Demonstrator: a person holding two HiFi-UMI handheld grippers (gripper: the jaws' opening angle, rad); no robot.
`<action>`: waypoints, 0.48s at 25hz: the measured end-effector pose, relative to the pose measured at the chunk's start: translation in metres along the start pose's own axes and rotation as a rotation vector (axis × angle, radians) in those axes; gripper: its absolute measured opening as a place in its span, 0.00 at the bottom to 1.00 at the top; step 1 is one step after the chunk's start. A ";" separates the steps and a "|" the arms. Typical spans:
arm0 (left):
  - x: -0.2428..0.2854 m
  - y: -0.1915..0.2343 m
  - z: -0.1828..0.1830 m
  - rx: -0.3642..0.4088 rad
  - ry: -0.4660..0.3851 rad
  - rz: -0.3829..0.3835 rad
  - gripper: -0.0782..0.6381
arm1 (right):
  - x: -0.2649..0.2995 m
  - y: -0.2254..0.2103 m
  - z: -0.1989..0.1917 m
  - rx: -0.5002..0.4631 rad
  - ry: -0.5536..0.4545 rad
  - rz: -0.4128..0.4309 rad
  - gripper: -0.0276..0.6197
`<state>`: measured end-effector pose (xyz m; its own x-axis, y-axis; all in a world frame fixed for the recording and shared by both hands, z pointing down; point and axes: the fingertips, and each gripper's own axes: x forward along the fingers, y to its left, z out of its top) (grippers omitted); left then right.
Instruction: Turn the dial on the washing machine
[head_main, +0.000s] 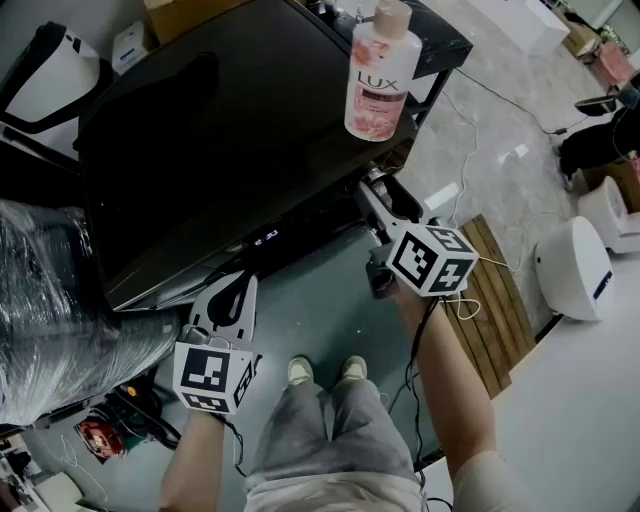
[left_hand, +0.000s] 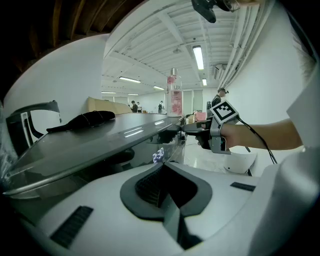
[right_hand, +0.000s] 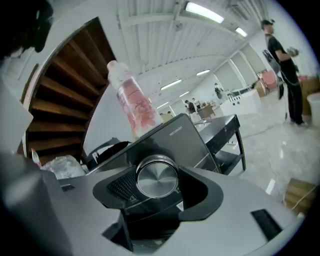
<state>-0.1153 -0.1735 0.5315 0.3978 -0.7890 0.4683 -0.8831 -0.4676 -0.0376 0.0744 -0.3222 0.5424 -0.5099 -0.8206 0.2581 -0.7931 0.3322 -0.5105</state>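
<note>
The brushed silver round dial (right_hand: 157, 176) on the dark glossy washing machine's (head_main: 200, 150) front panel sits clamped between the right gripper's (head_main: 378, 195) jaws; the left gripper (left_hand: 162, 169) hangs closed, empty, lower left.

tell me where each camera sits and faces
Head view: on the person's head, looking steeply down at the washing machine, both forearms, legs, shoes.
Left gripper view: on the left gripper, looking along the machine's front towards the right gripper and forearm.
Right gripper view: on the right gripper, facing the dial between its jaws.
Shared: all three show the pink bottle.
</note>
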 end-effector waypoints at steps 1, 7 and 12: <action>-0.001 0.001 0.000 0.000 0.001 0.000 0.14 | 0.000 -0.002 0.000 0.076 -0.018 0.012 0.49; -0.006 0.006 0.004 0.003 -0.001 0.005 0.14 | -0.002 -0.006 -0.004 0.249 -0.028 0.001 0.49; -0.015 0.009 0.013 0.006 -0.006 0.008 0.14 | -0.011 0.002 0.002 0.211 -0.016 -0.008 0.48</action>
<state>-0.1261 -0.1713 0.5124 0.3925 -0.7950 0.4625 -0.8846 -0.4640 -0.0469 0.0790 -0.3133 0.5366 -0.4973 -0.8307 0.2504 -0.7089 0.2227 -0.6692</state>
